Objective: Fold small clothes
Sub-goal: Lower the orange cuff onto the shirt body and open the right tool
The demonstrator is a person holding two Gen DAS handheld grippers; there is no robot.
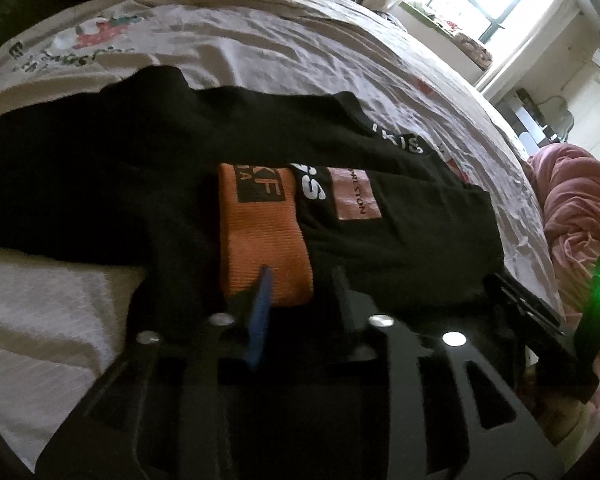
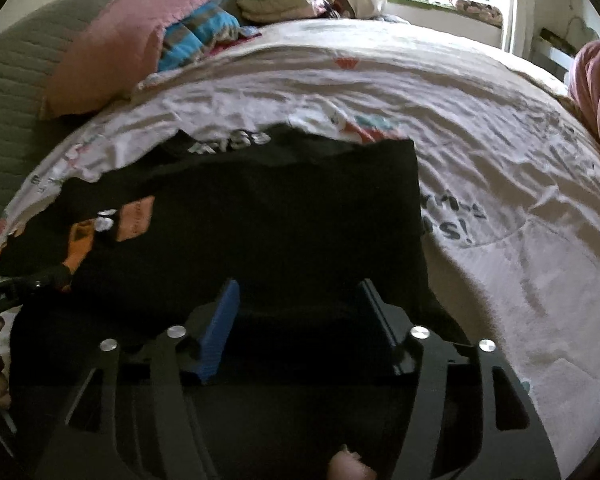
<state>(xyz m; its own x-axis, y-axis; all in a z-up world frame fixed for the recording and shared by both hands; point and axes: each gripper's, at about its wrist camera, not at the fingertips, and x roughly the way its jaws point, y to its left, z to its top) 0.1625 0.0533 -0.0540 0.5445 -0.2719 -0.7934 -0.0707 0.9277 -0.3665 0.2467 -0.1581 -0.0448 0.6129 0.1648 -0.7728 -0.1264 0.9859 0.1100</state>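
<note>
Fingers (image 1: pixel 300 280) parted, angled onto black garment (image 1: pixel 100 184)

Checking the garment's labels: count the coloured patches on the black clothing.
2: an orange patch at the near edge, and a pink patch just right of it. Folds may hide others.

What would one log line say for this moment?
scene: black garment on bed | left gripper: open at orange band | right gripper: open over garment edge
</note>
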